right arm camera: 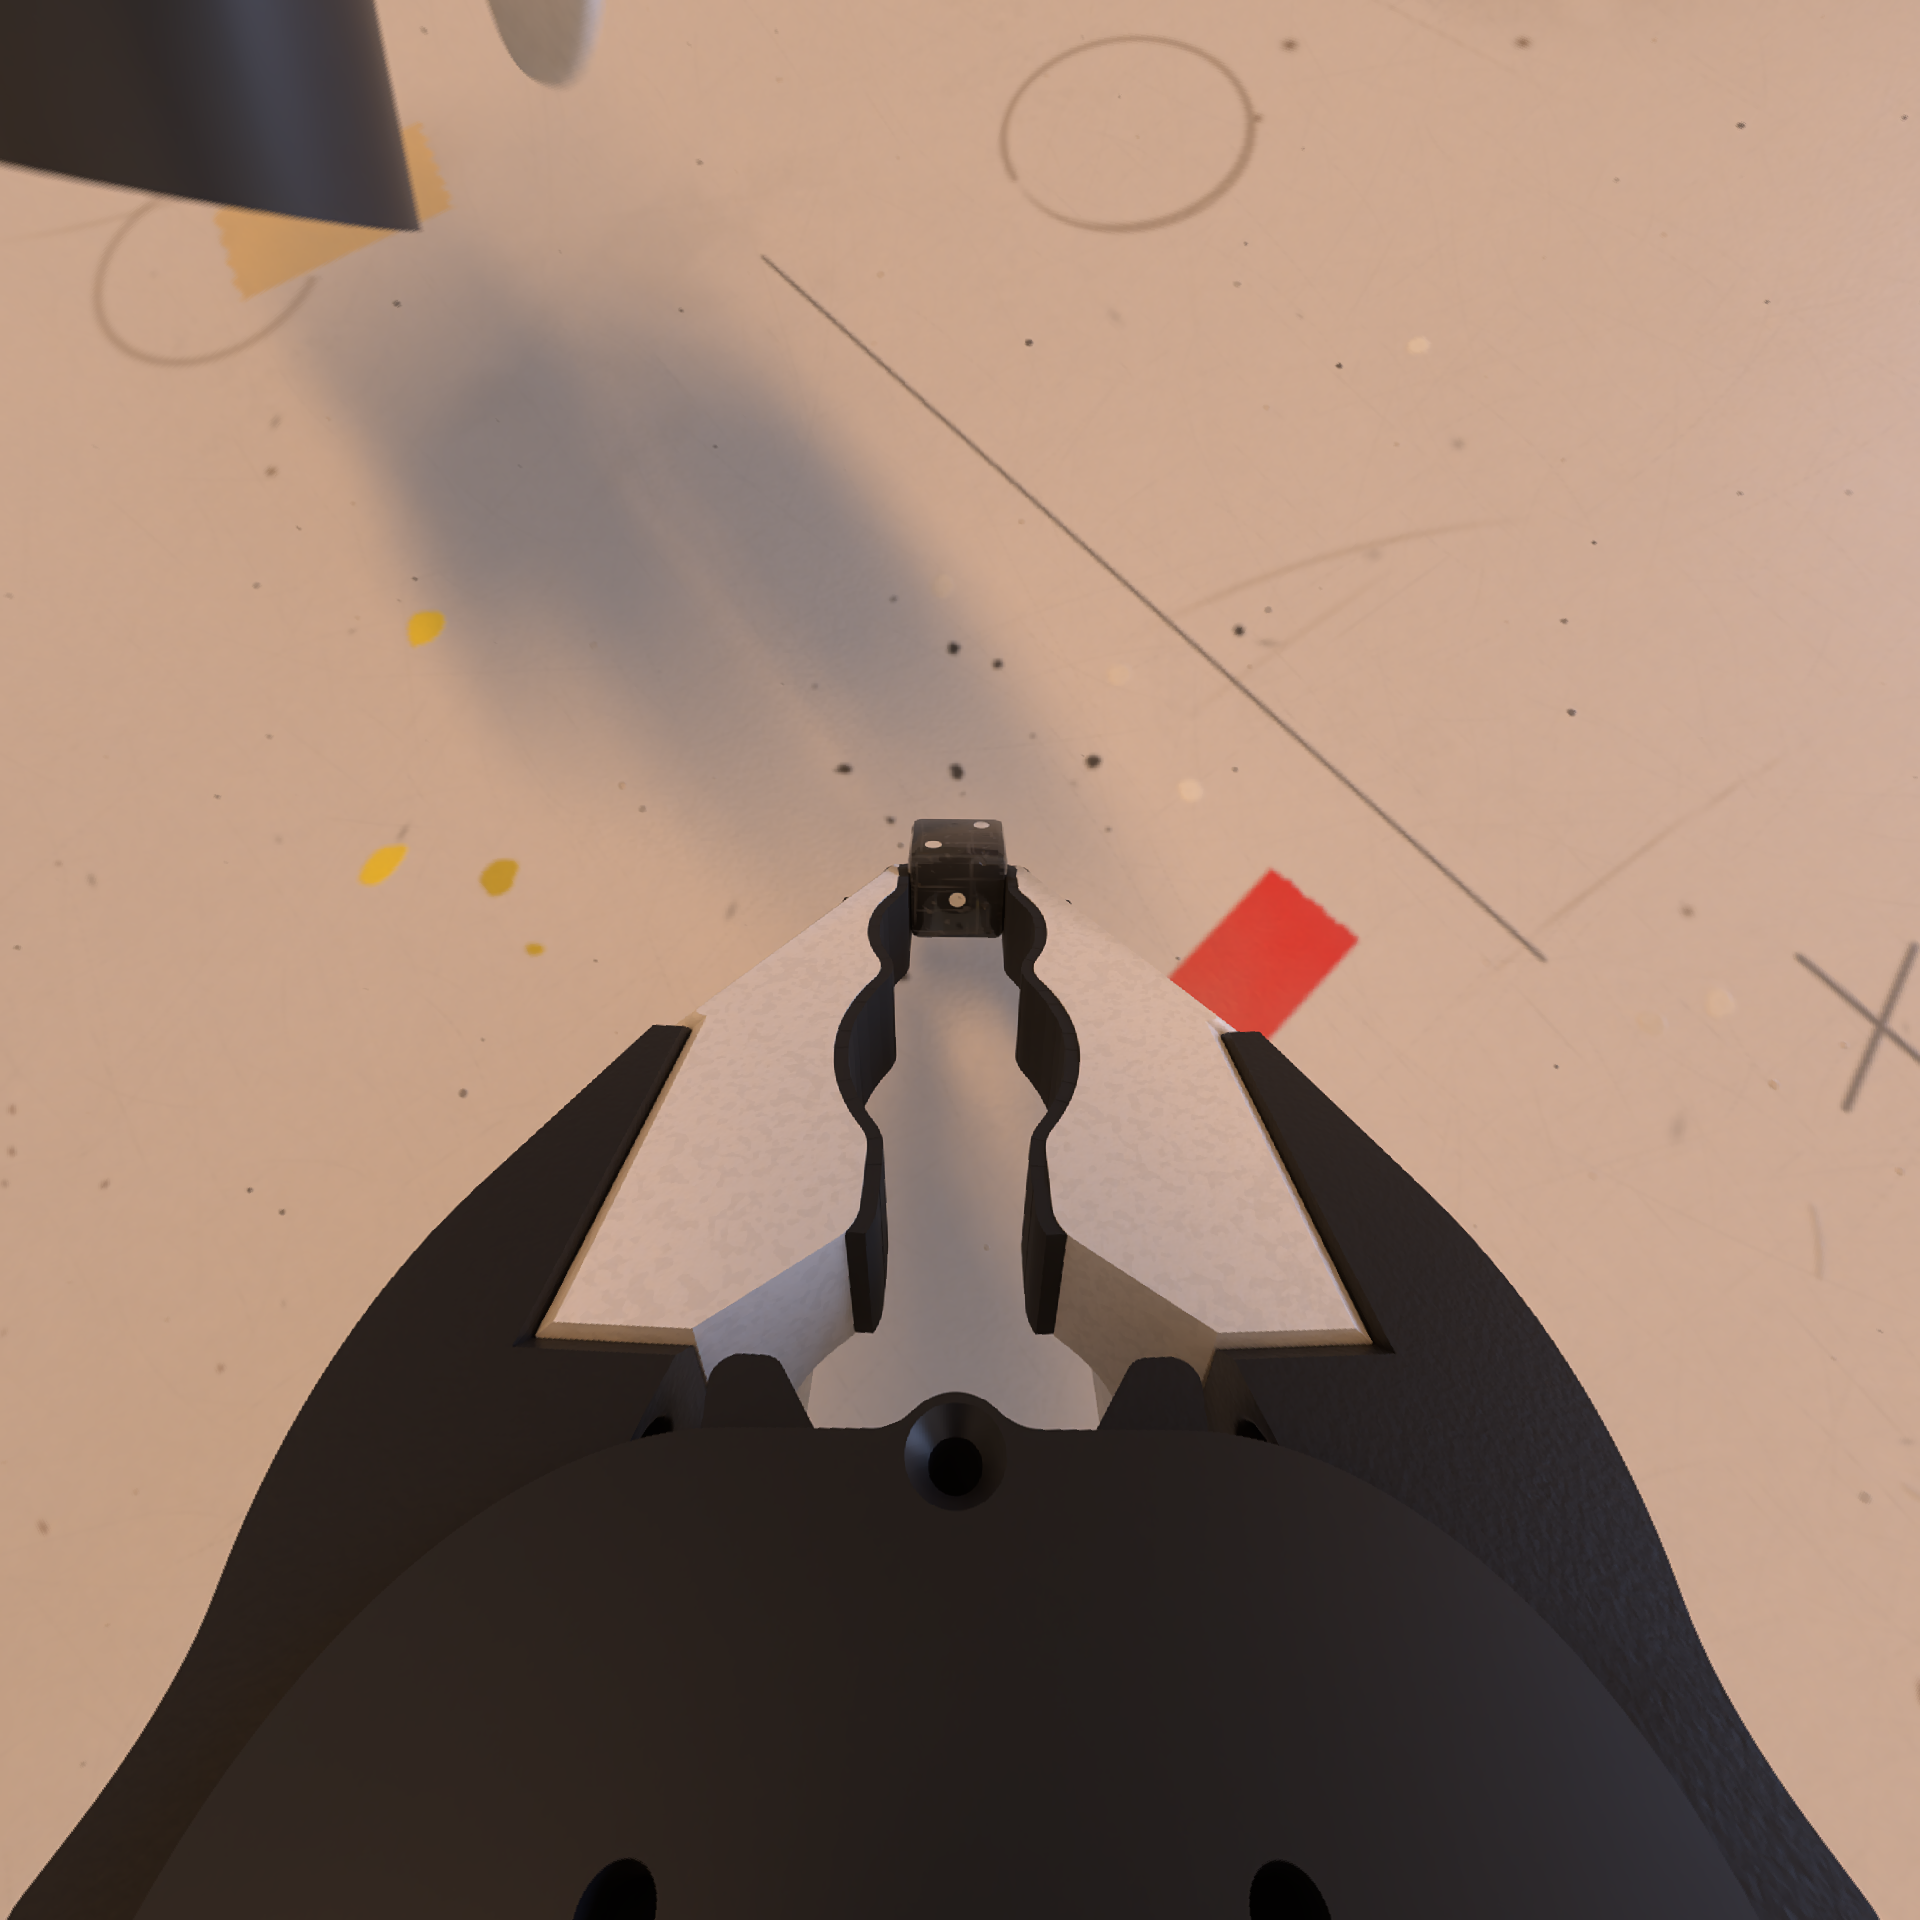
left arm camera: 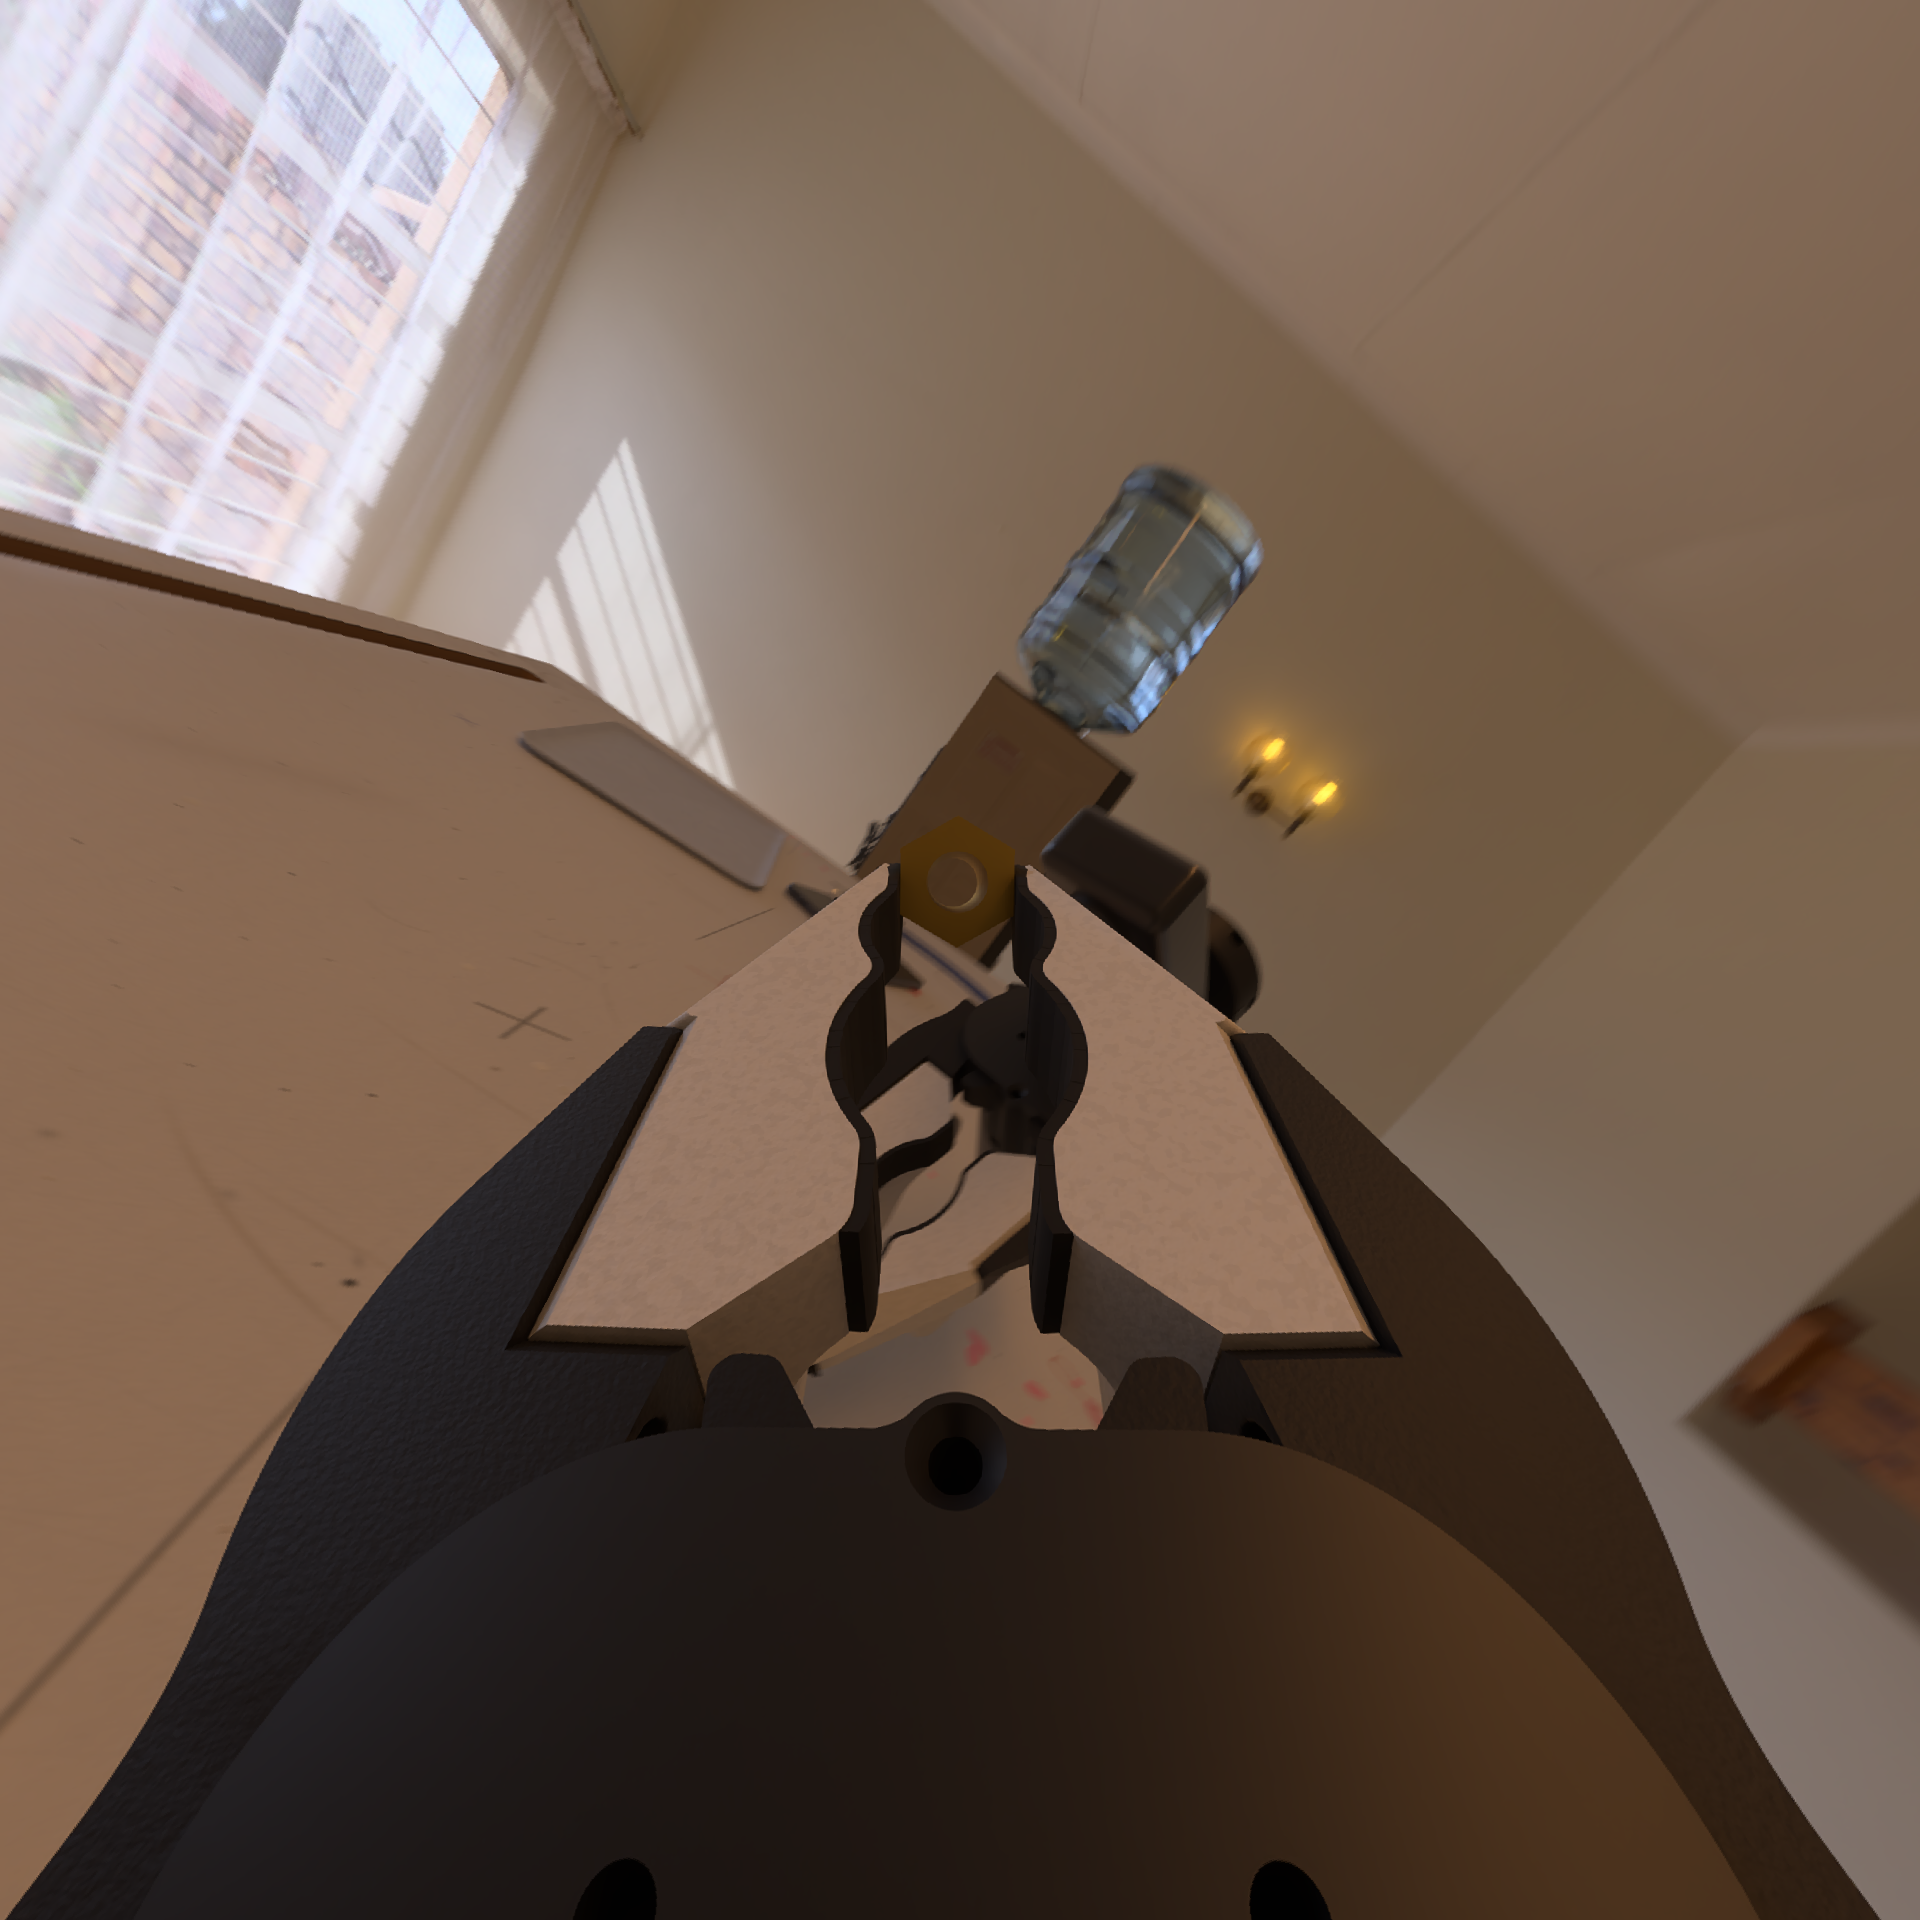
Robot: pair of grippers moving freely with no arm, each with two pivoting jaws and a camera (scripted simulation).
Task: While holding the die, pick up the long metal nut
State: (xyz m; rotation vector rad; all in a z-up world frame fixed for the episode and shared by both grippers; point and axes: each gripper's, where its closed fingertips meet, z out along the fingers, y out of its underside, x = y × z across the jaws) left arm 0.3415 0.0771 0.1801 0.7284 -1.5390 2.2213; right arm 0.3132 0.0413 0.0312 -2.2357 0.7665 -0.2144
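Note:
In the left wrist view my left gripper (left arm camera: 956,896) is shut on a brass-coloured hexagonal nut (left arm camera: 956,881), seen end-on with its bore facing me, held at the fingertips in the air above the table (left arm camera: 260,935). In the right wrist view my right gripper (right arm camera: 956,896) is shut on a small dark translucent die (right arm camera: 956,878) with white pips, held at the fingertips above the table (right arm camera: 1351,416). Part of the other gripper's black body (right arm camera: 197,104) shows at the top left of the right wrist view.
A water dispenser with a clear bottle (left arm camera: 1143,603) stands by the wall, a dark chair (left arm camera: 1132,894) beside it. A grey flat slab (left arm camera: 655,800) lies on the table. Red tape (right arm camera: 1268,951), yellow tape (right arm camera: 301,244) and yellow paint spots (right arm camera: 426,627) mark the tabletop.

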